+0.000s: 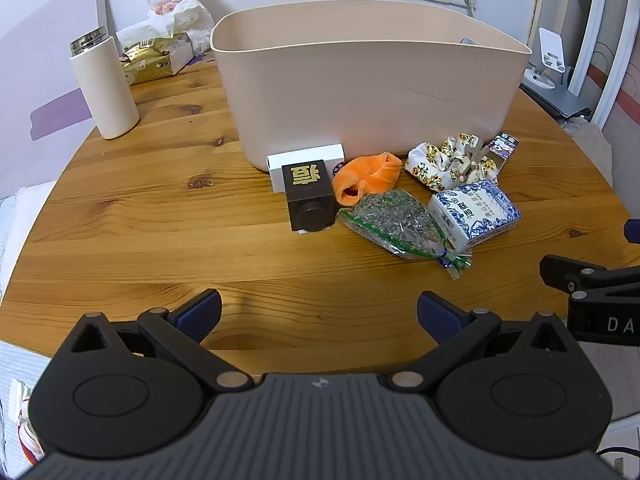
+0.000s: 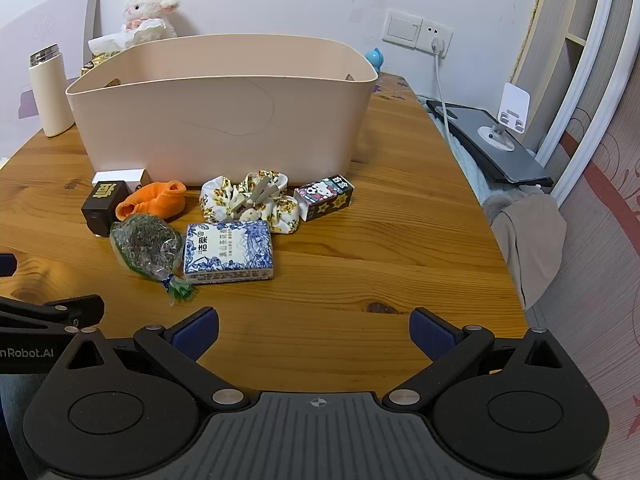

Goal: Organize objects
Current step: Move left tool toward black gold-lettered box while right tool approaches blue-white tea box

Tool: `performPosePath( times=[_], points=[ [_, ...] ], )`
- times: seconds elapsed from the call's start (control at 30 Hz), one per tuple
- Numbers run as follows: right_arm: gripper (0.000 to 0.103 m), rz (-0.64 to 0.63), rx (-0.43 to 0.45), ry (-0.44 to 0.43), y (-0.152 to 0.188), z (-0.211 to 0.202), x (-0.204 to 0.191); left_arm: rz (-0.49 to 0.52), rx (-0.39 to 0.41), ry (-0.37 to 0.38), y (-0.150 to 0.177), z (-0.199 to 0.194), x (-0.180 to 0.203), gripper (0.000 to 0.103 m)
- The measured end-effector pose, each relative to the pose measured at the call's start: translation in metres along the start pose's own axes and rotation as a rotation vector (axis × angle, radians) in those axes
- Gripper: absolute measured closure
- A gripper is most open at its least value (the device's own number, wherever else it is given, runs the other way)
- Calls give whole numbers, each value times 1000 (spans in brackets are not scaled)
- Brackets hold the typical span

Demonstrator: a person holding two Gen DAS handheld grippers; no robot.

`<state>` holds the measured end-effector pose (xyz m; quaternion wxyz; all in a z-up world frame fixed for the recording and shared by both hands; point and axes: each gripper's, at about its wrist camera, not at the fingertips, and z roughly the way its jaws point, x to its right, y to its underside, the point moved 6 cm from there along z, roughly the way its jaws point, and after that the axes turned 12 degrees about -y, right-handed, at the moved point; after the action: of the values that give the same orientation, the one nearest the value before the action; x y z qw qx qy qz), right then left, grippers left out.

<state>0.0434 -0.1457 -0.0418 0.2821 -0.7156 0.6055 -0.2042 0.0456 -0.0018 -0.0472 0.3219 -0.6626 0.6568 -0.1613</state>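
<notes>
1. At your far left a cream thermos (image 1: 105,86) stands upright near the table's curved left edge, with bare wood all around it.
2. Your left gripper (image 1: 319,316) hovers low over the near edge of the wooden table (image 1: 160,220), its blue-padded fingers spread wide and holding nothing; a broad clear strip of wood lies between it and the clutter.
3. The beige storage bin (image 1: 360,92) sits at mid-table, open at the top.
4. Just in front of the bin's near wall, a dark brown box with a gold character (image 1: 310,196) rests against a white box (image 1: 306,160).
5. Next comes an orange cloth pouch (image 1: 366,178), touching a clear bag of dried herbs (image 1: 394,220).
6. The blue-and-white tissue pack (image 2: 228,252) lies beside the herb bag, nearest your right hand.
7. Behind it sit a floral scrunchie (image 2: 250,200) and a Hello Kitty box (image 2: 324,196), close to the bin.
8. Your right gripper (image 2: 314,330) is also spread open and empty, above open wood that runs to the table's right edge.
</notes>
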Motion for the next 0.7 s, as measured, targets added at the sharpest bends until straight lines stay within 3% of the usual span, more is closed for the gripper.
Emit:
performPosePath(
  times=[0.7],
  points=[
    [0, 9, -9, -14, -2, 6, -2, -10, 1, -1, -2, 3, -4, 0]
  ],
)
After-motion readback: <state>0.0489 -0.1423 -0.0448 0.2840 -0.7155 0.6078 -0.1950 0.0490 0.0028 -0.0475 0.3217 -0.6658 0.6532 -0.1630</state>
